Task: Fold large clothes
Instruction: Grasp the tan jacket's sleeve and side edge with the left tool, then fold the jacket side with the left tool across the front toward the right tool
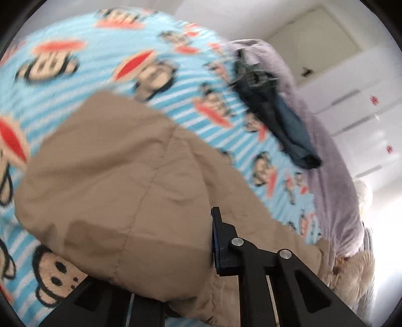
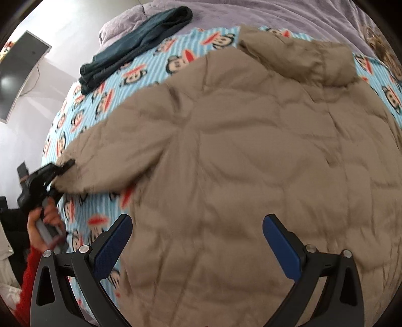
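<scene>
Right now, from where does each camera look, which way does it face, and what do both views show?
Left wrist: sits on the left tool, faces down along the jacket sleeve it has clamped; only tool fingers show.
Right wrist: sits on the open right tool, faces steeply down at the tan jacket; a hand and red sleeve show at left.
Shared: jacket, monkey-print sheet, folded dark jeans.

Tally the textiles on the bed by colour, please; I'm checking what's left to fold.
Tan: 1, the puffer jacket
Dark blue: 1, the folded garment
Blue striped, monkey print: 1, the sheet
Lilac: 1, the blanket
Total: 4
</scene>
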Available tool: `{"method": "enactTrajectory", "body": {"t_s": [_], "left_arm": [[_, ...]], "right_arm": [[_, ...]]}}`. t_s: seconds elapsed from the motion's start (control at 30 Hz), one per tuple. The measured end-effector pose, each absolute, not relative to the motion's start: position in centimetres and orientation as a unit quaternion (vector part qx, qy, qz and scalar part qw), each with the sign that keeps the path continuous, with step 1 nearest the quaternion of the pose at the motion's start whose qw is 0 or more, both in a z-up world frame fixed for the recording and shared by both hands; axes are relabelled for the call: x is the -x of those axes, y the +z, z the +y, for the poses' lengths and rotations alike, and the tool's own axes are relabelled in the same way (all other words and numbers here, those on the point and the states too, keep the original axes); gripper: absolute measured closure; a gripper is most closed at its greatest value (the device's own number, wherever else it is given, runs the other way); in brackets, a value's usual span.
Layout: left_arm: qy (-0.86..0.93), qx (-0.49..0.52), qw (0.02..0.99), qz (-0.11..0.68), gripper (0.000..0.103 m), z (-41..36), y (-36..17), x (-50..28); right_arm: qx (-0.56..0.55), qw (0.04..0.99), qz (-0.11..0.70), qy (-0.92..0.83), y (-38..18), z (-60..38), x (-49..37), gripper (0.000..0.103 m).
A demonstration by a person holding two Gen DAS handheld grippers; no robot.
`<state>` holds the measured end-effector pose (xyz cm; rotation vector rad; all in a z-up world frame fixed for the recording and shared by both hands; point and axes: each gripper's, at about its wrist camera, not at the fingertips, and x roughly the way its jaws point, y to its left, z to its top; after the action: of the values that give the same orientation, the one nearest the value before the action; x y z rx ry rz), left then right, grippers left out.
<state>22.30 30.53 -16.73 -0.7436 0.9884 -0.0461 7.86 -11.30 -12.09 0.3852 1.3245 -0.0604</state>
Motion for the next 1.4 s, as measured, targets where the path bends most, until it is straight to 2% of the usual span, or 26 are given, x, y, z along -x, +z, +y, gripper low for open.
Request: {"method": "enactTrajectory", "body": {"t_s": [0.07, 0.1, 0.13, 0.2, 0.23, 0.37, 0.53, 0.73, 0.87, 1.0, 1.13, 1.17, 1.2, 1.23, 1.27, 1.3, 1.37, 1.4], "left_arm": [[-0.051, 0.325, 0.830, 0.450, 0.087, 29.5, -14.2, -22.1], [-0.065, 0.315, 0.837, 0.443, 0.087, 29.0, -13.0, -22.0], [-0.081, 0.306, 0.843, 0.435, 0.087, 28.4, -11.6, -21.9], [-0.115, 0.287, 0.854, 0.420, 0.087, 26.6, -8.6, -21.8], [-0.126, 0.279, 0.857, 0.415, 0.087, 25.9, -7.7, -21.4], [-0.189, 0.231, 0.866, 0.401, 0.087, 20.6, -3.4, -20.5], [-0.274, 0.193, 0.848, 0.411, 0.087, 12.0, -0.9, -19.7], [-0.349, 0.118, 0.823, 0.432, 0.087, -0.8, -0.7, -18.3], [-0.361, 0.017, 0.818, 0.448, 0.087, -9.5, -3.2, -15.9], [-0.329, -0.131, 0.817, 0.455, 0.087, -16.8, -9.0, -12.9], [-0.310, -0.216, 0.794, 0.476, 0.086, -18.3, -14.0, -10.7], [-0.307, -0.226, 0.792, 0.477, 0.083, -18.3, -14.5, -10.1], [-0.313, -0.228, 0.789, 0.477, 0.060, -18.0, -14.6, -9.6], [-0.319, -0.227, 0.788, 0.475, 0.028, -17.7, -14.4, -9.2], [-0.321, -0.225, 0.791, 0.470, 0.017, -17.5, -14.0, -8.9], [-0.325, -0.225, 0.800, 0.452, 0.013, -17.0, -13.1, -8.2], [-0.334, -0.232, 0.801, 0.439, 0.013, -16.2, -12.0, -7.7], [-0.335, -0.232, 0.803, 0.435, 0.013, -15.5, -11.3, -7.6]], "right_arm": [[-0.186, 0.780, 0.598, -0.021, -12.1, -11.3, -9.1, 0.005], [-0.191, 0.783, 0.591, -0.018, -12.2, -11.3, -9.7, 0.021], [-0.198, 0.785, 0.587, -0.013, -12.4, -11.4, -10.4, 0.047], [-0.233, 0.775, 0.588, 0.011, -13.7, -11.5, -11.8, 0.071], [-0.248, 0.772, 0.585, 0.020, -14.3, -11.4, -12.3, 0.073], [-0.258, 0.777, 0.572, 0.050, -16.4, -9.9, -14.1, 0.074], [-0.280, 0.745, 0.603, 0.064, -21.0, -8.5, -14.9, 0.074], [-0.333, 0.728, 0.594, 0.078, -19.3, -13.2, -11.8, 0.074], [-0.351, 0.742, 0.571, 0.006, -16.6, -20.7, -5.2, 0.074], [-0.364, 0.747, 0.550, -0.086, -14.9, -28.2, 1.7, 0.074], [-0.364, 0.746, 0.541, -0.136, -14.3, -32.2, 5.2, 0.074], [-0.366, 0.745, 0.540, -0.141, -14.3, -32.8, 5.7, 0.073], [-0.367, 0.743, 0.540, -0.144, -14.4, -33.2, 6.0, 0.073], [-0.366, 0.743, 0.541, -0.145, -14.2, -33.5, 6.0, 0.073], [-0.364, 0.744, 0.541, -0.145, -14.2, -33.4, 6.2, 0.073], [-0.360, 0.745, 0.542, -0.144, -14.2, -33.4, 6.0, 0.072], [-0.351, 0.749, 0.544, -0.142, -14.0, -32.7, 5.8, 0.062], [-0.340, 0.753, 0.545, -0.142, -13.7, -32.3, 5.3, 0.054]]}}
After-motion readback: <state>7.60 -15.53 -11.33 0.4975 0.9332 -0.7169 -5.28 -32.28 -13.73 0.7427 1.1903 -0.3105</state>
